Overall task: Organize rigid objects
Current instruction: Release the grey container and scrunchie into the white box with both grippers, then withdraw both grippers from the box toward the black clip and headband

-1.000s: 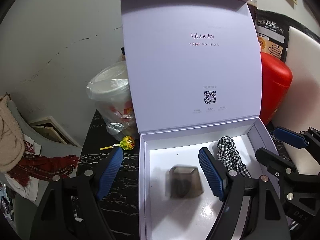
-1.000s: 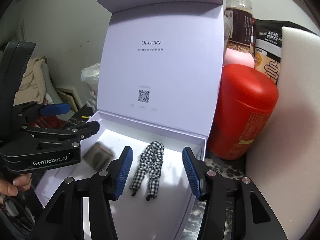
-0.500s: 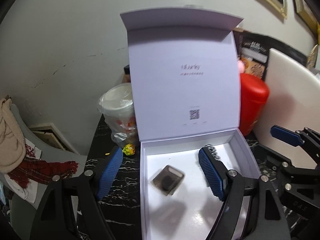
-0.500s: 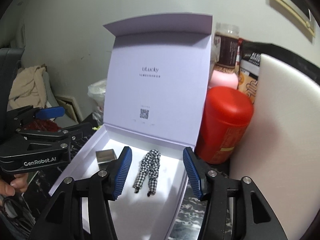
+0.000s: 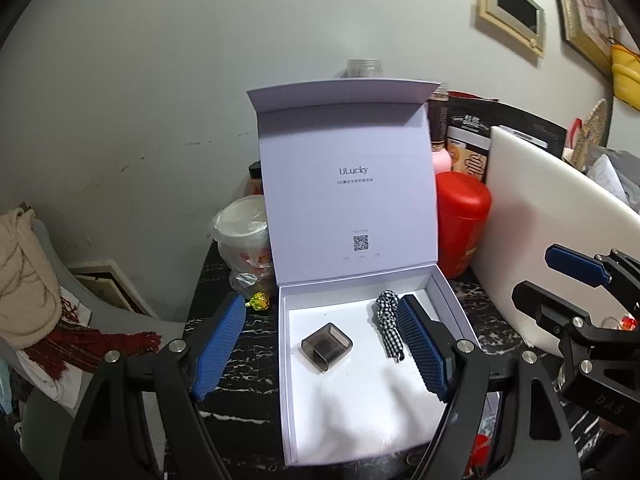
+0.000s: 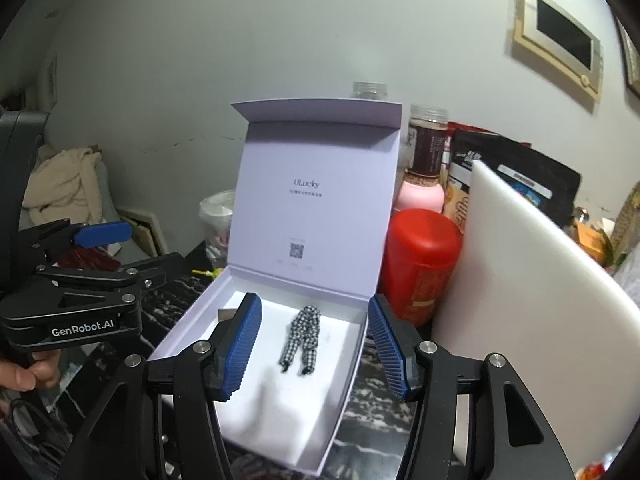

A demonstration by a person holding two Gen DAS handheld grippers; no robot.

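Both grippers spread, empty. Case (image 5: 327, 346) lies in box (image 5: 291, 400) left of scrunchie (image 5: 389, 328), between left gripper (image 5: 320, 350) fingers.

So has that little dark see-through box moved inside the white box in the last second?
Yes. In the left wrist view the small dark box now lies tilted diagonally, farther from the checkered scrunchie, toward the white gift box's left wall.
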